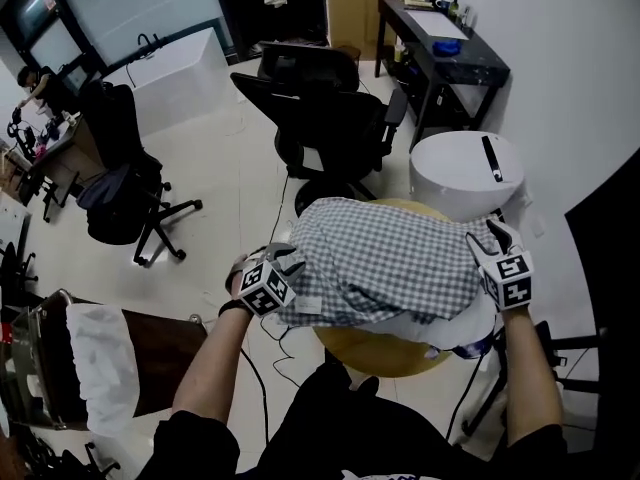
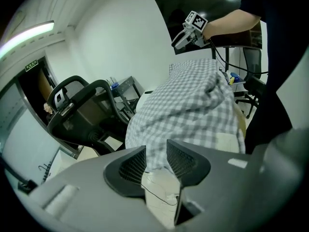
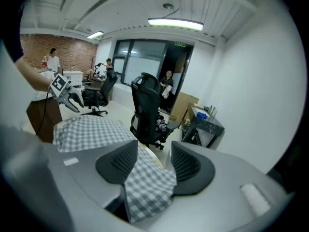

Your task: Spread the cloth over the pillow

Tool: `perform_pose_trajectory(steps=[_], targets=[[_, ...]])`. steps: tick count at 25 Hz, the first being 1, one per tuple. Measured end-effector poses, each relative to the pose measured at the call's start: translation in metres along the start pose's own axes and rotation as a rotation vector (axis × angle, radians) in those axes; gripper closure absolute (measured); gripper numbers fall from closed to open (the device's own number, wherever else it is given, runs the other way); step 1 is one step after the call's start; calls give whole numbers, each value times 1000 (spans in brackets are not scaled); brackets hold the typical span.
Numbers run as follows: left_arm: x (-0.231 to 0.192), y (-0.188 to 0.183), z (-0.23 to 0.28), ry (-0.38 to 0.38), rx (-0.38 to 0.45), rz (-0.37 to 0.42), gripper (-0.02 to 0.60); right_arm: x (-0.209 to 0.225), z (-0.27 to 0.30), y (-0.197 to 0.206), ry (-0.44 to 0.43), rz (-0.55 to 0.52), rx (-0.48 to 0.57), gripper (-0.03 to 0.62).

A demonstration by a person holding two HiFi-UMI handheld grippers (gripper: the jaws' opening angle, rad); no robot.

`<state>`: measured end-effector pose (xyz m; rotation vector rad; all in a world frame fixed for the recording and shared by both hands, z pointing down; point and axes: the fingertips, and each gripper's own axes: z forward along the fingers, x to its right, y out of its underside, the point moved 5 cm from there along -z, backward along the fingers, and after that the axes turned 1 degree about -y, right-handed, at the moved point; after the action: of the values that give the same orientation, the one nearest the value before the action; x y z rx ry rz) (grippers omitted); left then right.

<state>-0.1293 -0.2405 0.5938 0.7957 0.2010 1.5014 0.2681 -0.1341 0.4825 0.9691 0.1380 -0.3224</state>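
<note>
The cloth (image 1: 385, 258) is already spread over the pillow (image 1: 370, 353), pinched only by the left claw (image 1: 285, 263), with the right claw (image 1: 497, 233) held wide open around its edge.

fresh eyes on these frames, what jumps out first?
The checked cloth draped over a pillow on a round yellow top fills the centre of the head view. The left gripper pinches its left edge, while the right gripper stands open at the right edge, cloth loose between its jaws. A black office chair sits just beyond.
</note>
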Motion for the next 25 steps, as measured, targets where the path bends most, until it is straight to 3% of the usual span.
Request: perform_pose_trajectory(steps=[5,9,18,21,23,25], targets=[[62,22,-19,54,-66,-11,457,-41,-31,-18,-79,-78,88,367],[96,34,-25,85,-120,-2,457,-67,-46,-13,-131,-111,101,367],[132,54,-32,109,-135,-16,420,-117,-72,-7,-181,-88,112,367],[134,62,-25,100,-149,23,420,-134,-78,-5,-172,-62,112,367],[135,65,-22,87,-149,68,445,-146,-83,-4,-163,-31,116,367],[135,62,-27,80,-132,97,526,-156,-86,-5,-156,-19,114,367]])
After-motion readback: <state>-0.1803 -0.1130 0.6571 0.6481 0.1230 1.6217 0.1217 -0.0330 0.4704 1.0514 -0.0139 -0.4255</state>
